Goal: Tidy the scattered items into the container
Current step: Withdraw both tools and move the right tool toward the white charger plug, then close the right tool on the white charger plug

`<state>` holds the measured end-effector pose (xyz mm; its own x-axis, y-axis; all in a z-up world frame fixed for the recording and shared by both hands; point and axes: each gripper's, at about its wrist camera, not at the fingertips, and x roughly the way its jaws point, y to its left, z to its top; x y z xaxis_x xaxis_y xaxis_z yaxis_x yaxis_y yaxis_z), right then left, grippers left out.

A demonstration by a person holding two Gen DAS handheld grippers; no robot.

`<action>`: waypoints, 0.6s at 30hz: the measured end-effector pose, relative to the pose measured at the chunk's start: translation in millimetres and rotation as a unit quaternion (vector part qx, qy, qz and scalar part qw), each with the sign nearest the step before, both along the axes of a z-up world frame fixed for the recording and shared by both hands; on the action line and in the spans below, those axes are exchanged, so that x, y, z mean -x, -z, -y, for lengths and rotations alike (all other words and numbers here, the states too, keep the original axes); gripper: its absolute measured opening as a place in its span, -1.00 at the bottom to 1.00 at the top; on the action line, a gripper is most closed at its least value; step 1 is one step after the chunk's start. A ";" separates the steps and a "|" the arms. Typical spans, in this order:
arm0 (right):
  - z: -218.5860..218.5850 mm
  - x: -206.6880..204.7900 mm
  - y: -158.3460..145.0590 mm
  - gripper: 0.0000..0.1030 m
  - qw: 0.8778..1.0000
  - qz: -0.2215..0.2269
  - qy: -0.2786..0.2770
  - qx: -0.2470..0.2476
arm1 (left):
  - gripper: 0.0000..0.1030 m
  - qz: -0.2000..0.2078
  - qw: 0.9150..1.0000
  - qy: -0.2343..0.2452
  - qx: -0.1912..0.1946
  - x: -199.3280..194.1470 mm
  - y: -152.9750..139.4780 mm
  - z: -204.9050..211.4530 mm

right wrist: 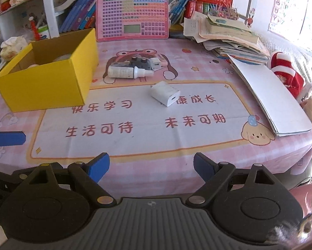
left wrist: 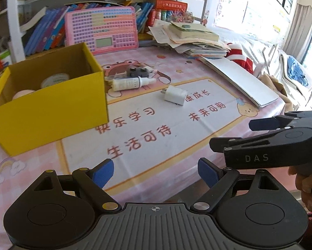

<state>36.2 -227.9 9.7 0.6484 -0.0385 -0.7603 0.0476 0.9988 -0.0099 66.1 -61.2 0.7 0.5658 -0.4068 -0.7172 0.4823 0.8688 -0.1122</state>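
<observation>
My left tool (left wrist: 156, 173) and right tool (right wrist: 151, 167) hover over the near edge of the worktop (right wrist: 135, 145), both spread wide with nothing between their blue pads. In the left view, my right tool (left wrist: 235, 135) shows at the right edge, a hand (left wrist: 306, 185) beneath it. The yellow box (right wrist: 45, 83) stands open at the far left of the pink cloth; inside it I make out a roll of tape (left wrist: 55, 79) and a pale round thing I cannot identify. A white charger (right wrist: 165, 93) lies alone near the middle of the worktop, well apart from both tools. Beyond it a white bottle (right wrist: 127, 72) lies on its side, just beside the box, with a grey gadget (right wrist: 140, 62) and a small white block (right wrist: 156, 64) touching or nearly touching behind it. Books (right wrist: 233, 37) are heaped at the far right.
</observation>
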 end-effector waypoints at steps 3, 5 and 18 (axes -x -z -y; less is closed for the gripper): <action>9.3 -17.6 -0.4 0.64 1.000 0.002 -0.006 -0.009 | 0.74 0.005 1.000 0.006 -0.007 -12.9 -0.8 12.2; 14.4 -30.9 0.3 0.63 1.000 0.003 -0.015 -0.011 | 0.74 0.009 1.000 0.010 -0.011 -22.5 -1.4 20.7; 58.3 -120.7 24.1 0.43 0.998 -0.027 -0.056 -0.033 | 0.73 0.000 0.999 -0.001 -0.037 -76.7 2.7 65.8</action>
<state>156.9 -286.2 -14.4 0.6037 0.0827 -0.7929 -0.0635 0.9964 0.0556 142.9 -127.0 -2.0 0.5655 -0.3519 -0.7459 0.4812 0.8753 -0.0481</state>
